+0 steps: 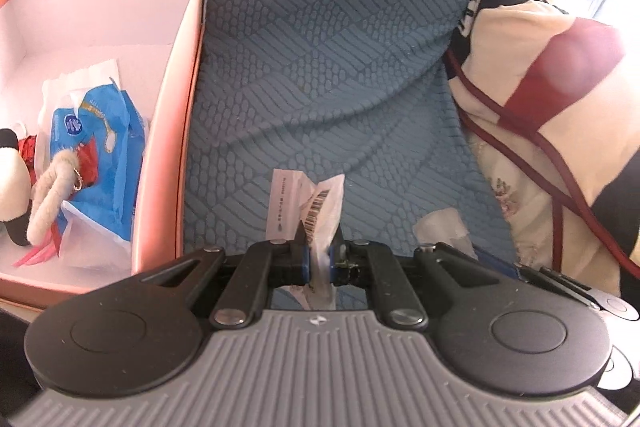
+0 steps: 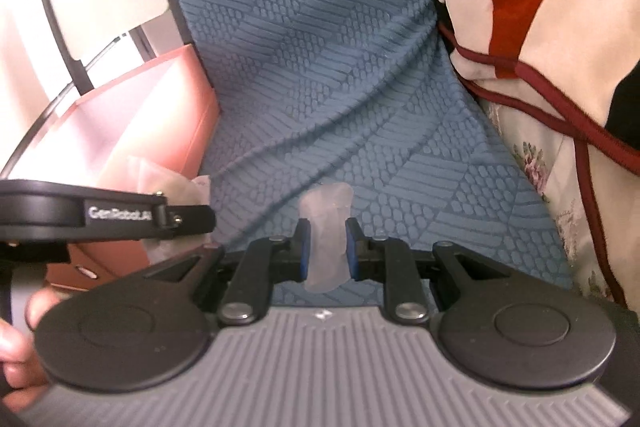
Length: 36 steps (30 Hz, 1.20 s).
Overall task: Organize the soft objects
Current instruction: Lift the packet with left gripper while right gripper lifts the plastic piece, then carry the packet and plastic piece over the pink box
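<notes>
left hand-held gripper (image 1: 319,259) clenched on a crinkled plastic wrapper (image 1: 320,203); right hand-held gripper (image 2: 326,247) grasping its frosted end (image 2: 326,223), above the blue bedcover (image 1: 328,67). recommend moving both together over the pink box (image 1: 176,131), keeping slack, releasing inside.

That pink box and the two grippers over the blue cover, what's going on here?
A person is tidying soft things with a gripper in each hand. The left gripper is shut on a crumpled clear wrapper with a barcode; the right gripper is shut on a translucent plastic piece, apparently part of the same packet. Both are held over the blue textured cover. The pink box beside it already holds a panda plush and a blue packet.
</notes>
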Available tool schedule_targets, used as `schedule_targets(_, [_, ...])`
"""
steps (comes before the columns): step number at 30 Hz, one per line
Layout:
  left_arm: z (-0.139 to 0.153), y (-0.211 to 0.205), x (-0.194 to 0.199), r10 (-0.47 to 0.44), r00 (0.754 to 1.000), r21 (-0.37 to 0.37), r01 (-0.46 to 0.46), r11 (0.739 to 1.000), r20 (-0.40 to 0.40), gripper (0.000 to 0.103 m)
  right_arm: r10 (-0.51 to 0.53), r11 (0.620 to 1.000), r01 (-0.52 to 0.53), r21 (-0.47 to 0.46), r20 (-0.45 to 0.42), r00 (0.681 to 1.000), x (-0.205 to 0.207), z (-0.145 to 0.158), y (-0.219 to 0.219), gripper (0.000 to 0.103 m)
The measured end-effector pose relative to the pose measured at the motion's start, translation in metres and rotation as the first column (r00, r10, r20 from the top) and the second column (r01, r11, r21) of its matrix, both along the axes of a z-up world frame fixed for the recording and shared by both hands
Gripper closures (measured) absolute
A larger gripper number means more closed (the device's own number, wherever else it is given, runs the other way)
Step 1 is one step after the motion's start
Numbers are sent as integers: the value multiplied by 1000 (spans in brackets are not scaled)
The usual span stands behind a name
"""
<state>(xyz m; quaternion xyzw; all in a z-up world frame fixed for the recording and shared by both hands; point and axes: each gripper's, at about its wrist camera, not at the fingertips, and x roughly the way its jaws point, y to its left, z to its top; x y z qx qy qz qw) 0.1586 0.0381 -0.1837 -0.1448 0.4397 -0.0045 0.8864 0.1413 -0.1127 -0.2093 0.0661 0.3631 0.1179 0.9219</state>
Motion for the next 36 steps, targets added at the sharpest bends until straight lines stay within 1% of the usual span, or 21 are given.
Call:
schedule_targets(3, [8, -2, -4, -11, 1000, 4, 11, 1000, 9, 93, 0, 1000, 0, 11, 9, 1000, -3, 9, -1, 81])
schedule_targets(6, [20, 2, -7, -17, 1000, 6, 17, 1000, 22, 93, 2, 1000, -2, -8, 39, 999, -6, 22, 0, 81])
schedule_targets(10, [42, 13, -9, -12, 999, -3, 12, 1000, 49, 93, 5, 1000, -5, -7, 71, 997, -6, 40, -1, 81])
schedule_targets(13, [59, 21, -11, -2, 997, 10, 1, 1000, 77, 93, 19, 1000, -20, 9, 92, 996, -5, 52, 1, 81])
schedule_targets(19, [87, 43, -18, 36, 992, -11, -35, 999, 124, 93, 43, 998, -48, 39, 135, 990, -3, 76, 12, 81])
schedule_targets(29, [123, 85, -33, 89, 979, -8, -89, 996, 181, 93, 99, 991, -116, 68, 215, 972, -3, 115, 48, 81])
schedule_targets(36, [140, 121, -49, 131, 969, -6, -133, 991, 209, 93, 162, 979, -188, 74, 264, 951, -2, 136, 84, 81])
